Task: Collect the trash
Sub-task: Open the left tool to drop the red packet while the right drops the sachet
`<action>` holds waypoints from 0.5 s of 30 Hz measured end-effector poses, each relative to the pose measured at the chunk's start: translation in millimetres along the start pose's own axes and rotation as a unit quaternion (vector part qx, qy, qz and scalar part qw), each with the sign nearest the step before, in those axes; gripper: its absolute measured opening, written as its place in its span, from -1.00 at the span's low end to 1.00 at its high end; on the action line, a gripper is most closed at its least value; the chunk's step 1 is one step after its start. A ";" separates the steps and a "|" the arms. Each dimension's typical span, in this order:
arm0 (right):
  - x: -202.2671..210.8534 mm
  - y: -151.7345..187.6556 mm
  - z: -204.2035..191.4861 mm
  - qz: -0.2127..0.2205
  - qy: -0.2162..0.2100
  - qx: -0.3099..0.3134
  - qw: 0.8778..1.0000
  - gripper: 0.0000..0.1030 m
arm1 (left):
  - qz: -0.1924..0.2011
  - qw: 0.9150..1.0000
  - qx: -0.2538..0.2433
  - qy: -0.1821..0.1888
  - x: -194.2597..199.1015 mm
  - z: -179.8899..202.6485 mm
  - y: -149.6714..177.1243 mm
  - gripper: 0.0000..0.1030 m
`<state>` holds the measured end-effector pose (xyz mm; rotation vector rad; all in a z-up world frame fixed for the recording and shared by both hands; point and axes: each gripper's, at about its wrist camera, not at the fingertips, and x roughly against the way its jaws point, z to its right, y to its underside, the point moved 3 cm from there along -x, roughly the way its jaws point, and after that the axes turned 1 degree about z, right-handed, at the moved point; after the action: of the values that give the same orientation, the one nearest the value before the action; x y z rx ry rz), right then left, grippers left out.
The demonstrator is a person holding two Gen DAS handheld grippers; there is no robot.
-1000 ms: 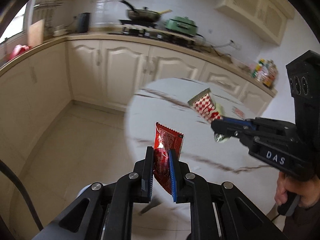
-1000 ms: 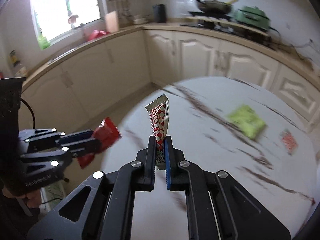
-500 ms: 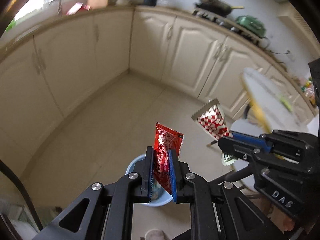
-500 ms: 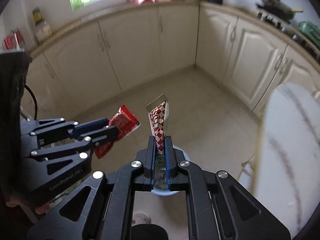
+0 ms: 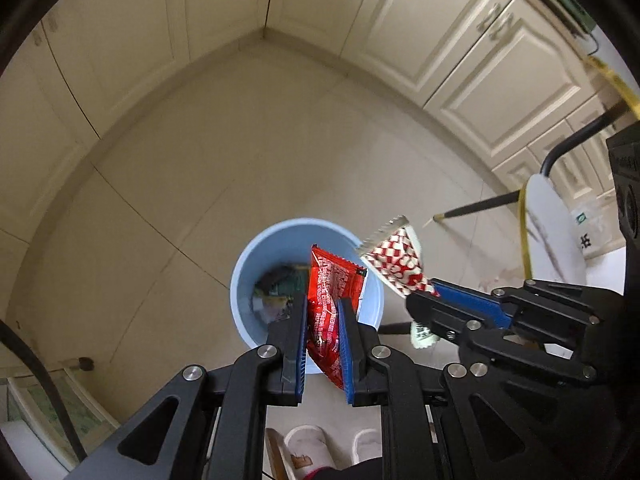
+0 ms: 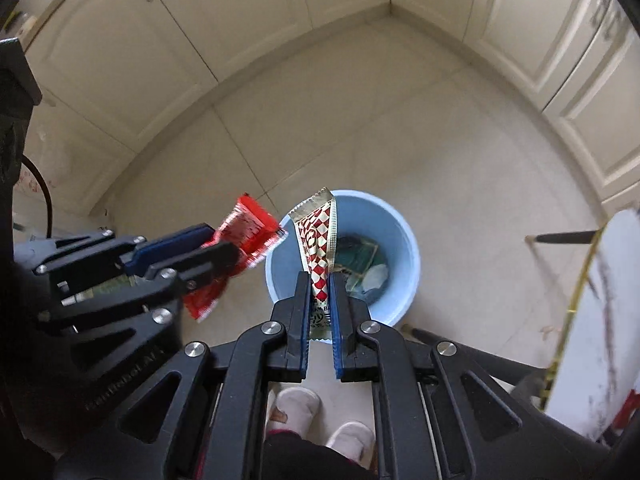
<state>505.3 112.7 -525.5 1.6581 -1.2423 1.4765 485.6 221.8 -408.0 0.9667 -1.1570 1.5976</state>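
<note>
Two wrappers, red and checkered, above one blue bin.

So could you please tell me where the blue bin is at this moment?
The blue bin stands on the tiled floor, under the red wrapper and checked wrapper, near the table leg.
</note>
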 end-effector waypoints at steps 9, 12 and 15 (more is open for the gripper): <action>-24.6 -8.7 24.3 -0.015 -0.001 -0.023 1.000 -0.61 | -0.019 0.999 0.014 -0.024 -29.6 -20.6 -49.7 -0.56; -19.1 -10.6 26.4 -0.005 0.005 -0.023 1.000 -0.59 | -0.016 0.999 0.029 -0.026 -25.3 -23.7 -57.1 -0.37; -6.5 -14.2 24.5 0.008 0.015 -0.024 1.000 -0.38 | -0.005 0.999 0.037 -0.025 -13.8 -25.9 -59.9 -0.33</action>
<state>528.7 98.2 -534.8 1.5912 -1.2680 1.4645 544.8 252.5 -412.5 1.0647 -1.1311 1.6258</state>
